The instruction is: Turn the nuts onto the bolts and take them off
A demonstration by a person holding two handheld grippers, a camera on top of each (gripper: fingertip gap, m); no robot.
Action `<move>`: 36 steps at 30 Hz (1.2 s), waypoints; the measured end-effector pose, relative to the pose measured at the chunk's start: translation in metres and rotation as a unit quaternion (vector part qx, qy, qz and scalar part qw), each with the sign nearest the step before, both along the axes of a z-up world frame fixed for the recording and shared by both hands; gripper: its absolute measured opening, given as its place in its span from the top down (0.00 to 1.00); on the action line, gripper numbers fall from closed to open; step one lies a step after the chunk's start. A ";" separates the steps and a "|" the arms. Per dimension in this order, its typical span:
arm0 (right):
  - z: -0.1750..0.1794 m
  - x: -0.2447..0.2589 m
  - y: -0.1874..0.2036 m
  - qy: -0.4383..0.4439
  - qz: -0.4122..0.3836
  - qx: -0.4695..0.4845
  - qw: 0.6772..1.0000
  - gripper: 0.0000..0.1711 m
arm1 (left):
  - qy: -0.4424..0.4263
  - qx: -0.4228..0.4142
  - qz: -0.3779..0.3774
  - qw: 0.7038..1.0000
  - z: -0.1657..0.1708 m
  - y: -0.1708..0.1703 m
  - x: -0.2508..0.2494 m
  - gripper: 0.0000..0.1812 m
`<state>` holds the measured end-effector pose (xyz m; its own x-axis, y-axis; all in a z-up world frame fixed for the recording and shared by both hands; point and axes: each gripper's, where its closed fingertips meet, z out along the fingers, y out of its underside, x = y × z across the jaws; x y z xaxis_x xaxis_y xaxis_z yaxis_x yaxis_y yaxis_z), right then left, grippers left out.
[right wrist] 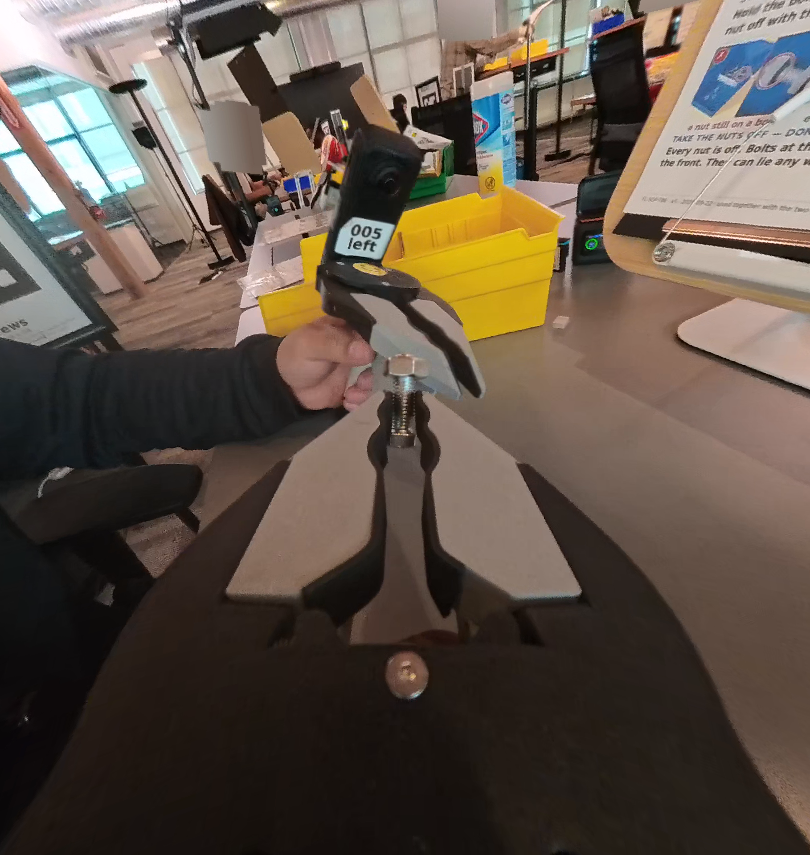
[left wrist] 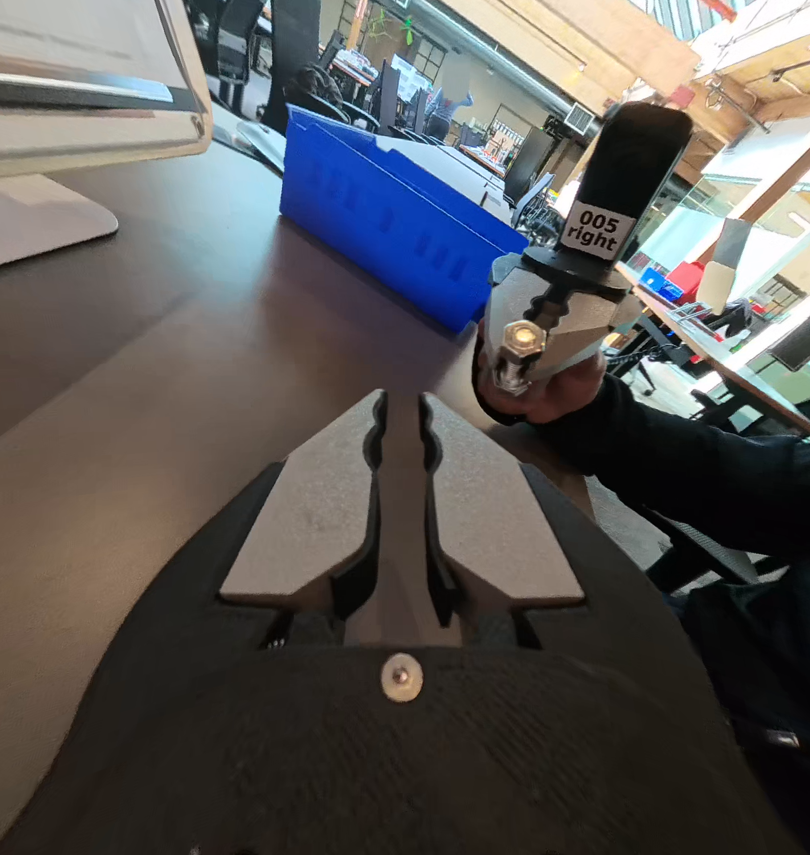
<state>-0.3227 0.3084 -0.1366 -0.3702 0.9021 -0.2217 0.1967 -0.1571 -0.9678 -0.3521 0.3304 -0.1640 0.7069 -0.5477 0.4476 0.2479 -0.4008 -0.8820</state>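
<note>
My right tongs clench the stiff, slick steel bolt by its threads; left tongs hang released.

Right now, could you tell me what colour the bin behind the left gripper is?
Yellow bin; right wrist view.

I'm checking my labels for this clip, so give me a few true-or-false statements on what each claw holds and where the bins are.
1. The right claw grips a silver threaded metal bolt. True.
2. The left claw holds a nut. False: it is open and empty.
3. A blue plastic bin stands on the dark table. True.
4. The person carries the yellow plastic bin in one hand. False: it stands on a tabletop behind the left claw.
</note>
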 end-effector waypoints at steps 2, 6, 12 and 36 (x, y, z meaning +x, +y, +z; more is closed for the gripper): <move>-0.004 -0.001 0.004 -0.010 -0.010 0.000 1.000 0.97 | -0.011 0.007 -0.018 1.000 0.004 -0.003 0.007 0.89; -0.010 -0.003 0.006 -0.022 -0.021 0.009 0.999 0.97 | -0.024 0.044 -0.065 0.997 0.019 -0.013 0.024 0.84; -0.015 -0.005 0.001 -0.033 -0.017 0.021 0.999 0.97 | -0.025 0.040 -0.056 0.997 0.017 -0.010 0.022 0.81; -0.011 -0.003 0.000 -0.026 -0.006 0.007 1.000 0.97 | 0.004 -0.008 0.013 1.000 -0.003 0.003 -0.004 1.00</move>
<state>-0.3255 0.3082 -0.1480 -0.3479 0.9092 -0.2287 0.2458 -0.1470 -0.9581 -0.3564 0.3332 -0.1671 0.7238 -0.5226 0.4506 0.2516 -0.4081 -0.8776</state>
